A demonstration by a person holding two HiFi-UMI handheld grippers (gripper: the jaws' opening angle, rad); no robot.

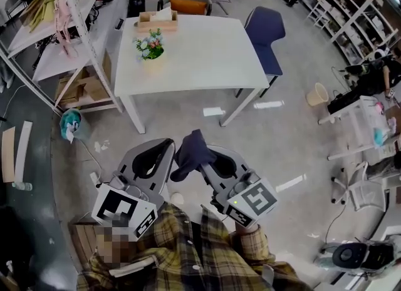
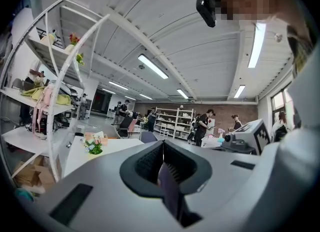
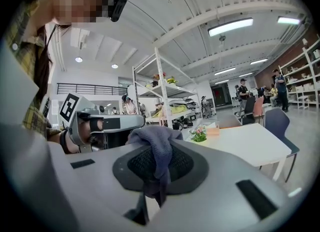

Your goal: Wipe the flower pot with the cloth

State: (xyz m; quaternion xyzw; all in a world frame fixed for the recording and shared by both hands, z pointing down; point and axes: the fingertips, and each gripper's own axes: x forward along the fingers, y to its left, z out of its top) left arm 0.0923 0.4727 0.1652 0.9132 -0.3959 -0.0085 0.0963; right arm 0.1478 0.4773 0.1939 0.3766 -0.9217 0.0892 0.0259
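The flower pot (image 1: 151, 51), a pale pot with small pink and white flowers, stands near the left edge of a white table (image 1: 207, 52), well ahead of me. It appears again as the flower pot (image 2: 94, 147) in the left gripper view and as the flower pot (image 3: 199, 135) in the right gripper view. My right gripper (image 1: 207, 153) is shut on a dark blue cloth (image 1: 191, 152), which drapes over its jaws as a bunched cloth (image 3: 157, 151). My left gripper (image 1: 164, 146) is beside it, shut, with nothing seen in it. Both grippers are held close to my body, far from the table.
A wooden tissue box (image 1: 156, 19) sits at the table's far edge. A blue chair (image 1: 263, 33) is at its right. A white shelf rack (image 1: 62, 20) with cardboard boxes stands at the left, with a teal bin (image 1: 71, 124) beside it. Bare floor lies between me and the table.
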